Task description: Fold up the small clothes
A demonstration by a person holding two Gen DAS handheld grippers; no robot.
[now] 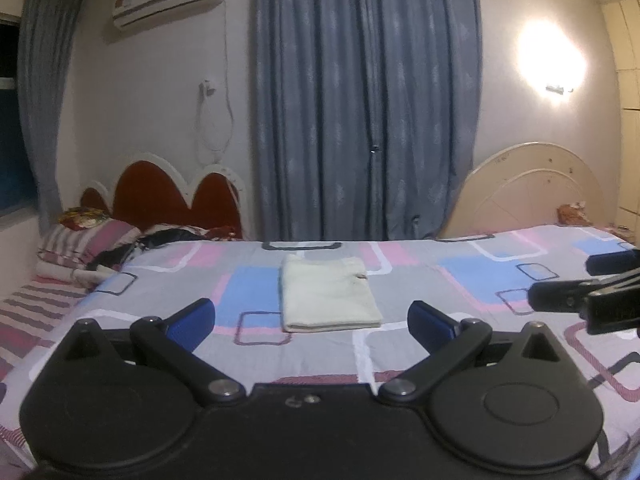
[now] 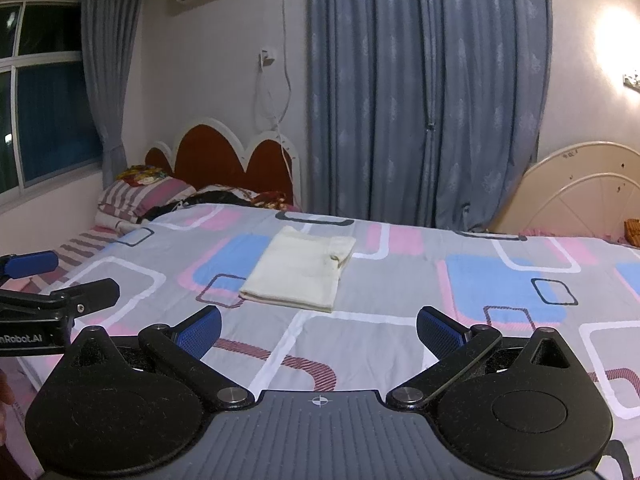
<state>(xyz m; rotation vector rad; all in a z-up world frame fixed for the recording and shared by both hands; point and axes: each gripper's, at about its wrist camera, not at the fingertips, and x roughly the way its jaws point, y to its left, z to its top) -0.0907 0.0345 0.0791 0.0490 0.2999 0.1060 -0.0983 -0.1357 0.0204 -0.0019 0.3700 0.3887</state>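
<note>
A small cream cloth [image 1: 328, 294] lies folded into a neat rectangle on the patterned bedsheet [image 1: 440, 280]; it also shows in the right wrist view [image 2: 300, 272]. My left gripper [image 1: 312, 322] is open and empty, held back from the cloth's near edge. My right gripper [image 2: 318, 330] is open and empty, also short of the cloth and to its right. The right gripper's fingers [image 1: 560, 300] show at the right edge of the left wrist view. The left gripper's fingers [image 2: 60, 294] show at the left edge of the right wrist view.
Striped pillows [image 1: 80, 244] and dark clothes [image 1: 168, 236] lie at the bed's head by a red headboard [image 1: 172, 196]. Grey curtains [image 1: 360, 100] hang behind the bed. A cream headboard [image 1: 532, 192] leans at the right.
</note>
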